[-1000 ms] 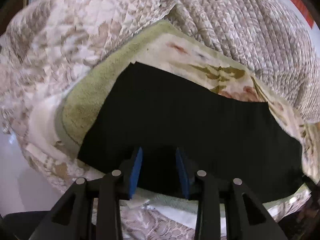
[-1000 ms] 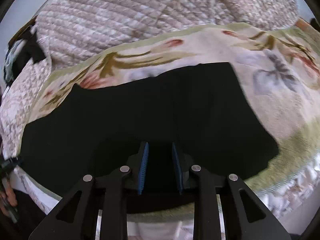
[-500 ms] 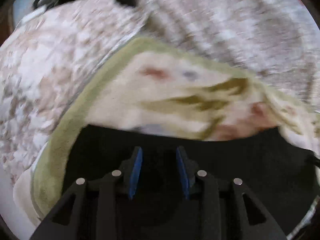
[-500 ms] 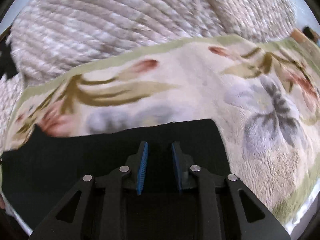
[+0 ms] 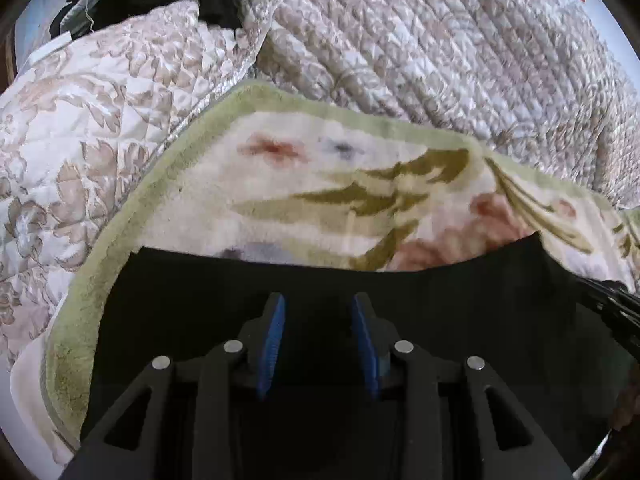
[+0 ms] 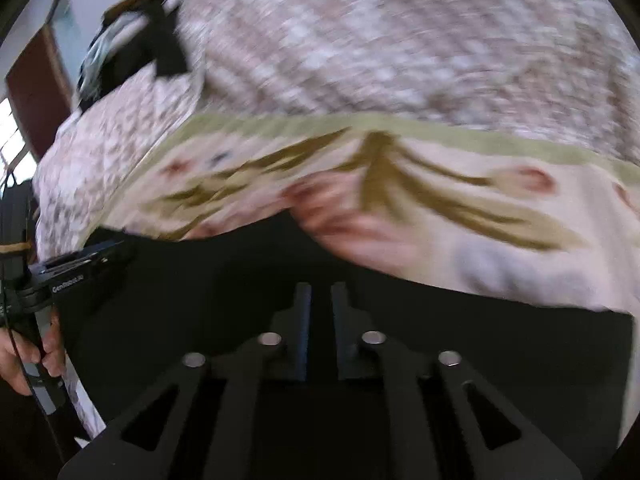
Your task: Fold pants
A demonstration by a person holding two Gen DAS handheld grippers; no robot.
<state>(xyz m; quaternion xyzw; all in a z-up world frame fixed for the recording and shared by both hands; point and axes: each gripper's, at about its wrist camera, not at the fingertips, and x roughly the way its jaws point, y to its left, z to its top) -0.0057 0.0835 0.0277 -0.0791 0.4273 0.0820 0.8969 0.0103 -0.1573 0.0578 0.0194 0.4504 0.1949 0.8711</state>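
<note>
While the quilted bedspread (image 5: 440,40) takes up most of the bed from about 10 to 2 o'clock, the real work surface is the floral fleece blanket (image 5: 320,184) spread over it, green border and all. On top of that lie the black pants (image 5: 440,300), a flat dark slab filling the near side from roughly 4 round to 8 o'clock, with their far edge fairly straight across the blanket.

Left gripper (image 5: 318,340) hovers low over the cloth with its blue pads standing apart; I can't see any fabric pinched between them, so I'd call it released. Right gripper (image 6: 319,332) has just been closing and its jaws are almost together. The view is blurry and everything is black on black, so I honestly can't tell if it has a bit of cloth nipped in there.

Over at 8 o'clock in the right view, the person's hand (image 6: 24,356) grips the other tool's handle.

Tip for this step, imo: grab only the top layer near an edge with both tongs evenly, lift together, and lay it over so the edges line up without dragging the blanket.
</note>
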